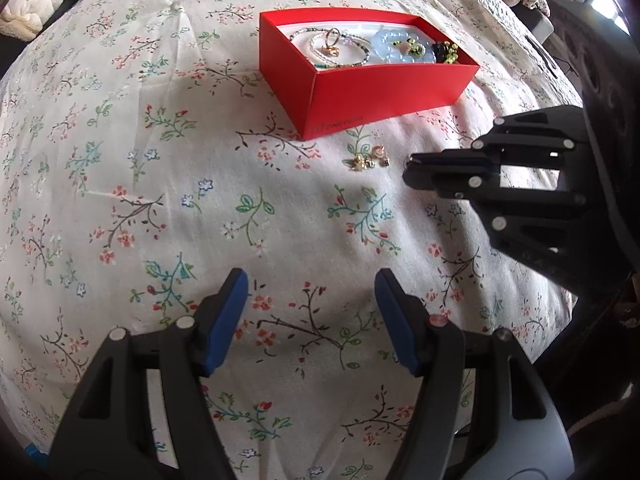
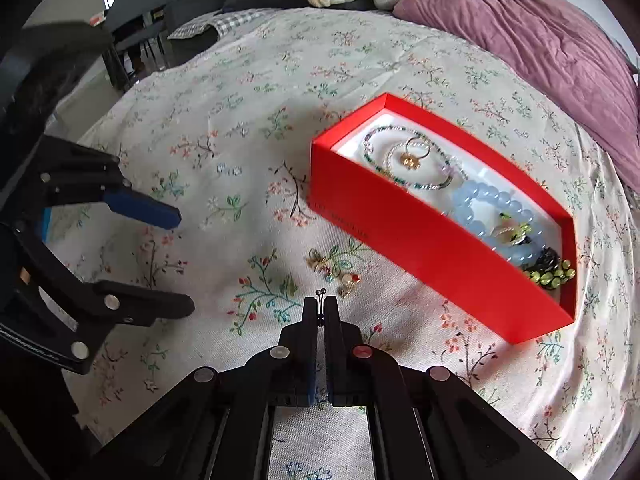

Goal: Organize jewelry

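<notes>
Pinching a small metal piece (image 2: 320, 293) between its closed jaws, the right gripper (image 2: 319, 308) sat low over the floral cloth (image 2: 224, 128); only two tiny ball ends of the piece showed above the fingertips, so its type could not be told for certain — it read as an ear stud or a thin hook. The left gripper (image 1: 310, 280) stood wide, holding nothing, its blue pads (image 1: 224, 320) well apart.

In the right wrist view, the loose cluster of small earrings (image 2: 334, 270) lay on the cloth at 12 o'clock from the right fingertips, just beside them. The red box (image 2: 420, 240) lay at about 2 o'clock, near the cluster, its long wall facing the gripper. Inside rested a beaded necklace (image 2: 412, 160), a gold ring (image 2: 414, 154), a pale blue bead bracelet (image 2: 484, 204) and green beads (image 2: 554, 276).

Handling judgement: the earrings appeared very light, rigid and smooth, with thin posts likely to bend or to slip from flat pads. A hold across the thicker decorated body, not the post, would probably be more secure. On soft cloth, a piece may sink into the weave — a shallow, low approach seemed advisable. The held piece looked marginally seated at the very tips and could drop if tilted.
</notes>
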